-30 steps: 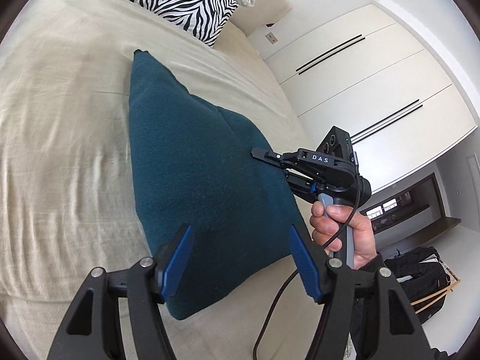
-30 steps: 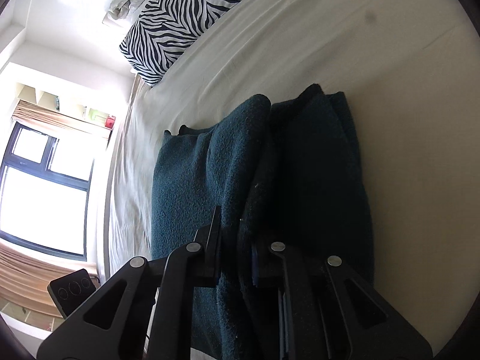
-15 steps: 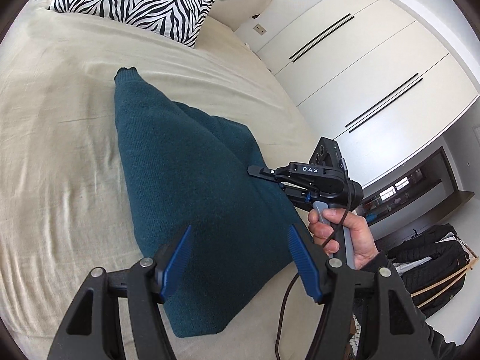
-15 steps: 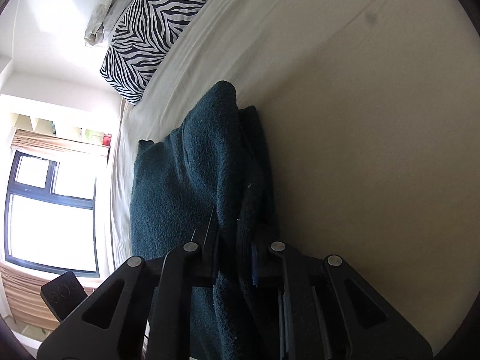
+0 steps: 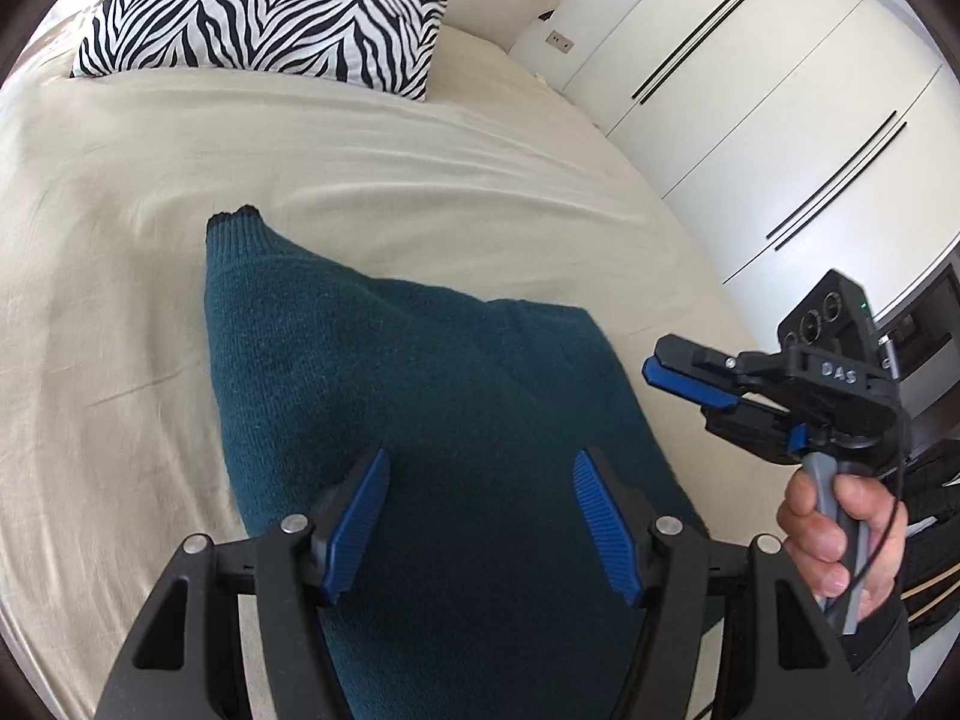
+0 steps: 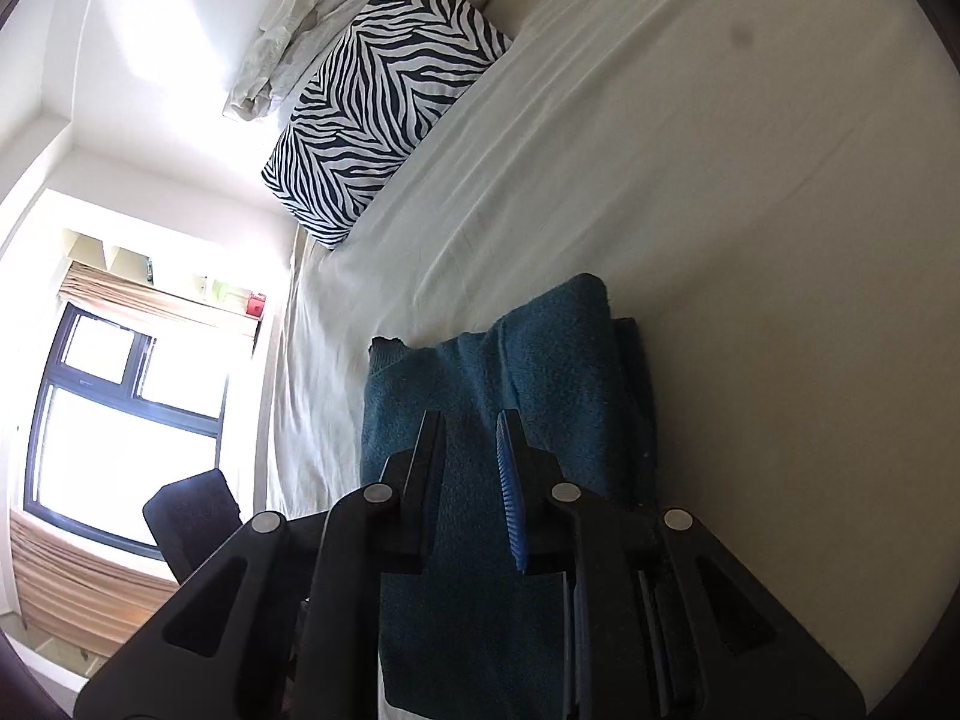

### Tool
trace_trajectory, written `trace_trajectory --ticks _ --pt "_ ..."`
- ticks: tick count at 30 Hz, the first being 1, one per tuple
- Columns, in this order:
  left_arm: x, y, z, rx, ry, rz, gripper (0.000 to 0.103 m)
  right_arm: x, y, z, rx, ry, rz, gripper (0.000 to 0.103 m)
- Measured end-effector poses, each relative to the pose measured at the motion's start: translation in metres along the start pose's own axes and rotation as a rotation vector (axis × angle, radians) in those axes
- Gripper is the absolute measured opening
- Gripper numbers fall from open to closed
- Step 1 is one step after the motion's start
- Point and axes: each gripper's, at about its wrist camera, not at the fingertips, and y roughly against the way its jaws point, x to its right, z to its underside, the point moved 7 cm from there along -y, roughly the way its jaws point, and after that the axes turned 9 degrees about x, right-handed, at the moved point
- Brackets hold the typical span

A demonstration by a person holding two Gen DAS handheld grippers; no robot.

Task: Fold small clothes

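Note:
A dark teal knit garment (image 5: 384,420) lies folded on the beige bed sheet (image 5: 120,228). My left gripper (image 5: 480,516) hovers over its near end, open, with only the cloth below showing between the blue pads (image 5: 360,510). My right gripper (image 5: 654,360), held by a hand (image 5: 840,528), floats just off the garment's right edge. Its jaws are opening, a narrow gap apart, with nothing between them. In the right wrist view that gripper (image 6: 471,450) sits above the garment (image 6: 540,372), whose folded layers lie stacked on the right side.
A zebra-print pillow (image 5: 264,6) and crumpled white bedding (image 6: 288,30) lie at the head of the bed. White wardrobe doors (image 5: 750,90) stand beyond the bed's right side. A window (image 6: 126,420) lies to the left. A black bag (image 5: 924,516) sits on the floor.
The right gripper was shut on a raised fold of the garment; it has let go and drawn back, and the fold now lies flat. The left gripper has swung over the garment's near end.

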Motion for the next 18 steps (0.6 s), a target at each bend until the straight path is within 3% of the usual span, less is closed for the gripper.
trace_trajectory --ticks 5,7,12,14,18 --pt "0.0 -0.019 0.006 -0.047 -0.077 -0.056 0.066 0.019 -0.052 0.004 -0.06 -0.035 0.109 0.017" --pt "-0.002 -0.026 0.008 -0.055 -0.08 -0.067 0.066 0.034 -0.061 0.002 -0.05 -0.069 0.076 0.011" --pt "0.0 -0.031 0.018 -0.034 -0.128 -0.098 0.065 0.051 -0.054 0.005 -0.01 -0.073 0.017 0.003" --pt "0.001 -0.03 0.018 -0.037 -0.134 -0.104 0.066 0.055 -0.045 0.003 0.023 -0.101 0.027 0.003" --pt "0.005 -0.008 0.02 -0.03 -0.117 -0.113 0.066 0.038 -0.014 0.005 0.059 -0.041 0.074 0.01"
